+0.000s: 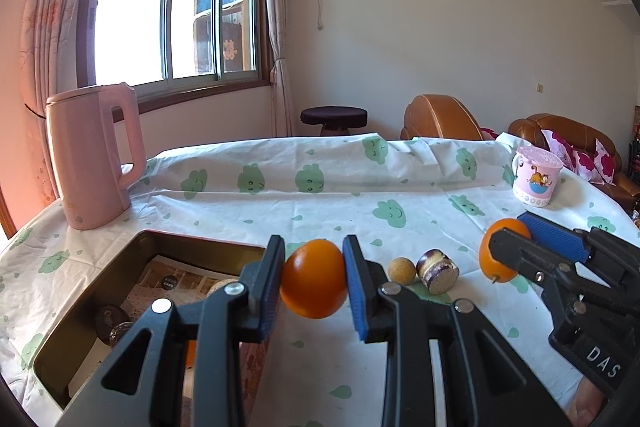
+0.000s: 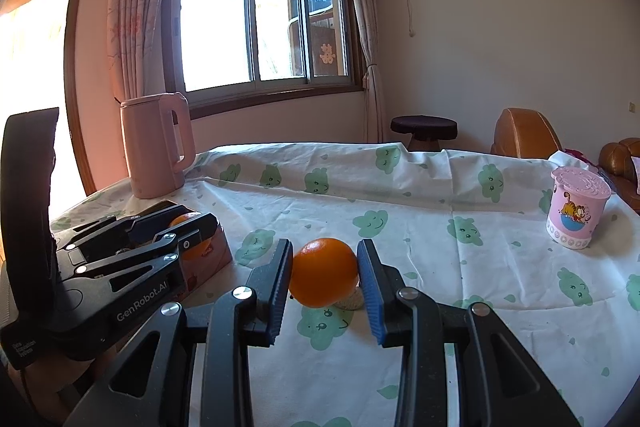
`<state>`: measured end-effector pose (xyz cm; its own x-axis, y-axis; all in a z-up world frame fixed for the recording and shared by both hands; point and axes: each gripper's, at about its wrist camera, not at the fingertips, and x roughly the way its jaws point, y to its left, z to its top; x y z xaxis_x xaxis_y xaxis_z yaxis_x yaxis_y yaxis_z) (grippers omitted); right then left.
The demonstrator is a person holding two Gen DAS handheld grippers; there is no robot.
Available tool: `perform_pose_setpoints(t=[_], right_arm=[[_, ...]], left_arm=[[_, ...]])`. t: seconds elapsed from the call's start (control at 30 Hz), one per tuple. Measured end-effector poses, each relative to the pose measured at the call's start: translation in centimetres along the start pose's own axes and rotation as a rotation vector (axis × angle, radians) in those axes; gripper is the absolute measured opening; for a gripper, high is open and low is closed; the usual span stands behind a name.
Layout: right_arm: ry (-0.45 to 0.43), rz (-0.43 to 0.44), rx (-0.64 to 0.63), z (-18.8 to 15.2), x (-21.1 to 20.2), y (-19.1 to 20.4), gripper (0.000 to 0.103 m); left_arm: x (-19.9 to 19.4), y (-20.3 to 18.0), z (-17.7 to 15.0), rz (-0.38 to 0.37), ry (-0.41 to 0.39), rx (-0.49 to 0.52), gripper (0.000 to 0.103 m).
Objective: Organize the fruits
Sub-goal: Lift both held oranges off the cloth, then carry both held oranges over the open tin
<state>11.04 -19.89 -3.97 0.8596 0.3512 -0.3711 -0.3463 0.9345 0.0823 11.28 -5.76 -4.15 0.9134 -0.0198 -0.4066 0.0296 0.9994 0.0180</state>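
Orange fruit filled both tongs at this moment: the left tongs [image 1: 314,285] were clenched on one orange [image 1: 313,279], held clear of the cloud-print cloth on the surface [image 1: 320,203], just beside the right wall of the open box [image 1: 100,279] at the near left edge. The right tongs [image 2: 325,277] gripped a second orange [image 2: 324,271], low over the cloth toward the near middle of the surface. A small tan fruit [image 1: 401,269] and a short brown-and-cream piece [image 1: 437,269] lay on the cloth between the two tongs. The pink kettle [image 1: 94,159] stood at the far left corner, the lidded cartoon cup [image 1: 536,177] near the far right edge.

Judged as the carry-to-box step. To do it well, each orange should pass over the box wall with clearance and be lowered onto a bare part of the floor before the blue pads part, since a round fruit rolls. Moving one hand at a time would likely avoid a clash above the box.
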Motion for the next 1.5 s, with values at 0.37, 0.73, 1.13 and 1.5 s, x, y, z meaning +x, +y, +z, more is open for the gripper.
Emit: perform_pose_setpoints(t=[0.37,0.73,1.13,1.5], right_arm=[[-0.075,-0.020,-0.004,-0.1,-1.7,0.2,0.036],[-0.084,0.002,0.009,-0.2,-2.2,0.9,0.036],[-0.058,0.081,-0.015,0.1,-0.8,4.1,0.036],[-0.056,0.151,-0.052,1.3,0.1,7.4,0.035]], left_arm=[[-1.8,0.0,-0.2,0.034,-0.066,0.011,0.031],[-3.2,2.0,-0.9,0.032,-0.064,-0.030,0.031],[-4.8,6.5,-0.9,0.076,-0.069,-0.090,0.031],[-5.5,11.5,-1.4,0.144,-0.047,-0.146,0.031]])
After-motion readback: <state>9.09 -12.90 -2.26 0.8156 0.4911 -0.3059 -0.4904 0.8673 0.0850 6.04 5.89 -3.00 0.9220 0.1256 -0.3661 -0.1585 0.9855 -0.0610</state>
